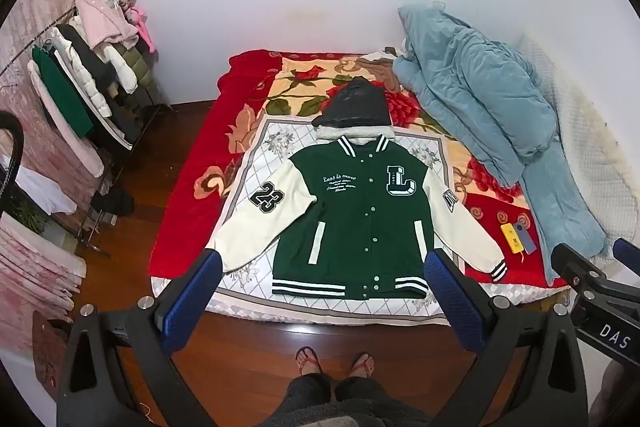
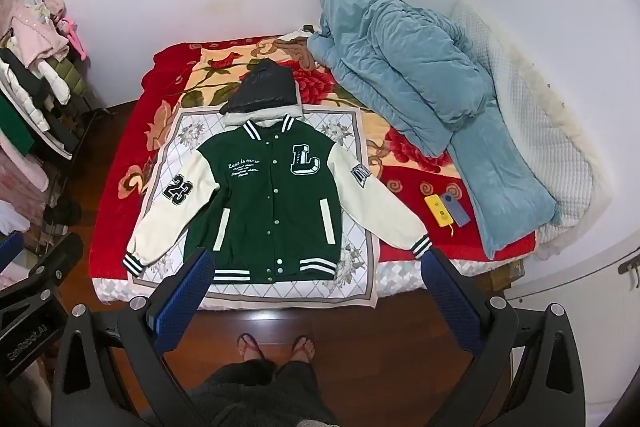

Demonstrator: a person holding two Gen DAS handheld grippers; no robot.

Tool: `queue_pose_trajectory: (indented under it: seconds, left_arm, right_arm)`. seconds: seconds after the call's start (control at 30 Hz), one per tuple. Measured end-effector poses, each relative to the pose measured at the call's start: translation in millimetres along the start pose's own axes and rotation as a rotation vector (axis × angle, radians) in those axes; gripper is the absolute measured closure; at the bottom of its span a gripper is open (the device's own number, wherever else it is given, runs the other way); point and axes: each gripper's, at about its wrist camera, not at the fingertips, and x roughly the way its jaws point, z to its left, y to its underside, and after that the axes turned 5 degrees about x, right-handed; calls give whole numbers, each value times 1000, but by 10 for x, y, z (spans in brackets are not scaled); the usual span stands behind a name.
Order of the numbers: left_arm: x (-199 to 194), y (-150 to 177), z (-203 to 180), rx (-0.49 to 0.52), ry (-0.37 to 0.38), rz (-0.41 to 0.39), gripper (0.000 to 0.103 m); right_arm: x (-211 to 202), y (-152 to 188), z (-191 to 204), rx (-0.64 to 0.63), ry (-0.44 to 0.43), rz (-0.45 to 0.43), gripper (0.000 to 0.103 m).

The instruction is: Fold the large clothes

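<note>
1. Varsity jacket [image 1: 356,211], green body with cream sleeves, lies face up and snapped shut on a white quilted mat [image 1: 256,163] at the near end of the bed [image 1: 180,211]. Its hem faces the standing person. Judgement: it has been spread flat and squared to the bed edge so both sleeves can be reached from the foot.

2. Sleeves angle outward and down. The "23" sleeve [image 1: 260,219] ends near the mat's near corner; the opposite sleeve [image 1: 468,231] runs off the mat onto the red floral blanket [image 1: 188,163], cuff near the bed edge. No fold is visible yet.

3. Hood [image 1: 356,107], dark with a grey lining, lies flat beyond the collar, clear of the body.

4. Left gripper [image 1: 320,291] is held above the floor in front of the bed, fingers spread wide, nothing between them. Right gripper [image 2: 316,287] is likewise spread and empty. Neither touches cloth. Judgement: both are poised at the hem side ahead of a first grasp.

5. Blue quilt [image 1: 480,107] is heaped along the far right of the bed, apart from the jacket. A yellow object [image 1: 510,237] and a grey-blue one lie just beyond the right cuff; judgement: they could snag if that sleeve is swept outward.

6. Judgement: task at its start.
</note>
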Motion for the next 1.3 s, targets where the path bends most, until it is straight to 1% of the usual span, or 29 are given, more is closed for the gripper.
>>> queue_pose_trajectory:
  seconds: [0.3, 0.47, 0.57, 0.9, 1.3]
  left_arm:
    - [-10, -13, 33, 3, -4, -4, 0]
    - [6, -75, 79, 2, -8, -5, 0]
    - [5, -79, 78, 4, -9, -5, 0]
    - [6, -187, 170, 10, -6, -7, 0]
    - [9, -160, 115, 11, -8, -3, 0]
  right_arm:
    - [27, -39, 10, -1, 2, -2, 0]
    - [23, -49, 7, -1, 3, -1, 0]
    - [51, -128, 7, 1, 2, 5, 0]
    - [85, -86, -54, 0, 3, 2, 0]
    - [73, -42, -77, -1, 0, 6, 0]
